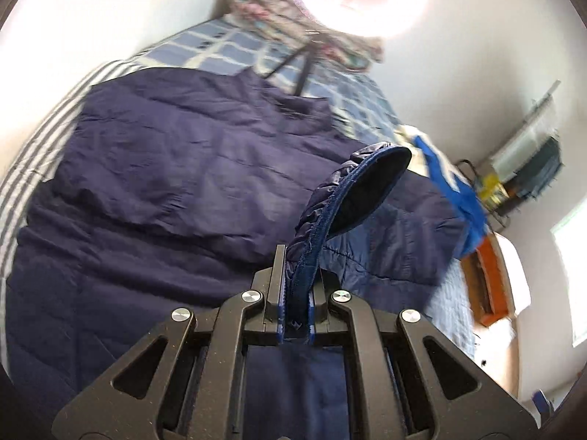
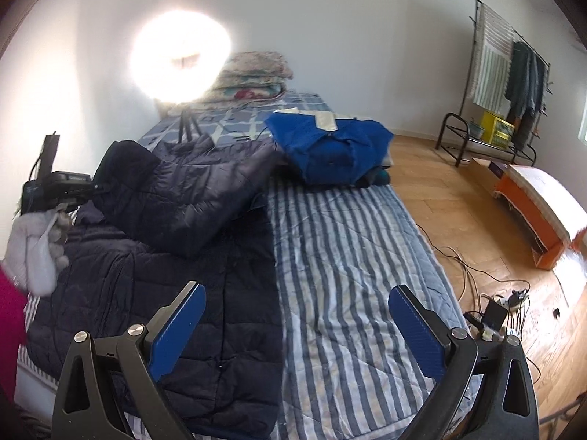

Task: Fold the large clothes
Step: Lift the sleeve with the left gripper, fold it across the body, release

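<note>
Glaring white, a ring lamp [image 2: 181, 57] blots out the wall behind it in both views; its stand legs [image 1: 293, 69] show only as dark streaks. Left wrist view is motion-smeared along its edges, so the far bedding reads as blur. Lower part of that view is filled by the left gripper's own frame, which cuts off the fabric beneath it.

Left gripper [image 1: 295, 306]: fingers drawn together, clamped on the elastic cuff [image 1: 330, 205] of a jacket sleeve. The cuff stands up from the jaws, its opening dark inside, trim ribbed and a brighter blue.

Jacket [image 2: 176, 242]: navy, quilted, puffy, lying on the left half of the bed [image 2: 348, 242]. Body flat, hem toward the near edge. One sleeve is lifted and draped across the chest toward the person's gloved hand [image 2: 35, 253] at the left; the far end of that sleeve is hidden behind the hand and device. Collar hard to make out.

Right gripper [image 2: 297, 324]: fingers spread wide apart, nothing between them, hanging above the striped cover just beside the jacket's right edge.

Farther up the bed sits a folded blue garment [image 2: 330, 146], then stacked quilts [image 2: 255, 73]. Clothes rack [image 2: 513, 80] by the far wall, partly cut off at the frame edge.
</note>
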The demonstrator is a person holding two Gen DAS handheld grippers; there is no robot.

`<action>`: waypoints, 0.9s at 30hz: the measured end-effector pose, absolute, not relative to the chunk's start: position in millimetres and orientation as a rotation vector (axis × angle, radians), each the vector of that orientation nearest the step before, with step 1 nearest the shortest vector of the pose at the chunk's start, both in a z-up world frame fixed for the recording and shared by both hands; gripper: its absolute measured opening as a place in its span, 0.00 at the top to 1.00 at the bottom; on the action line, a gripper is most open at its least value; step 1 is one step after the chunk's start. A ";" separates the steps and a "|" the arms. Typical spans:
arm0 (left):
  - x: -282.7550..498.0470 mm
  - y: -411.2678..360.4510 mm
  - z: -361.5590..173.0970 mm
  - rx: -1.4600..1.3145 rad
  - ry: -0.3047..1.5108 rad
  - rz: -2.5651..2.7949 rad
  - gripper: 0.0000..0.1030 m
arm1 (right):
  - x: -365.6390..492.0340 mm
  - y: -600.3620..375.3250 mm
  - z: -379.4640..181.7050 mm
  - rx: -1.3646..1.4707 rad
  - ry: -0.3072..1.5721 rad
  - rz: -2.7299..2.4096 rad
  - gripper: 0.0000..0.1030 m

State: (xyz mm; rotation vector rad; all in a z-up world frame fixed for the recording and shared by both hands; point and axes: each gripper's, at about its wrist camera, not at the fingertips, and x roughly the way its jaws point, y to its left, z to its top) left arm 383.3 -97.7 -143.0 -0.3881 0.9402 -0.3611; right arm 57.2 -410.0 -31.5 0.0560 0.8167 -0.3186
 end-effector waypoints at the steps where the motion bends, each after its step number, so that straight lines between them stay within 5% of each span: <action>1: 390.6 -91.4 -149.8 -0.388 0.948 -0.344 0.94 | 59.6 -406.9 -32.6 0.050 0.821 -0.313 0.02; 27: 490.9 9.7 -221.1 -0.525 0.929 -0.135 0.94 | 83.3 -361.9 -48.8 -0.090 0.863 -0.199 0.02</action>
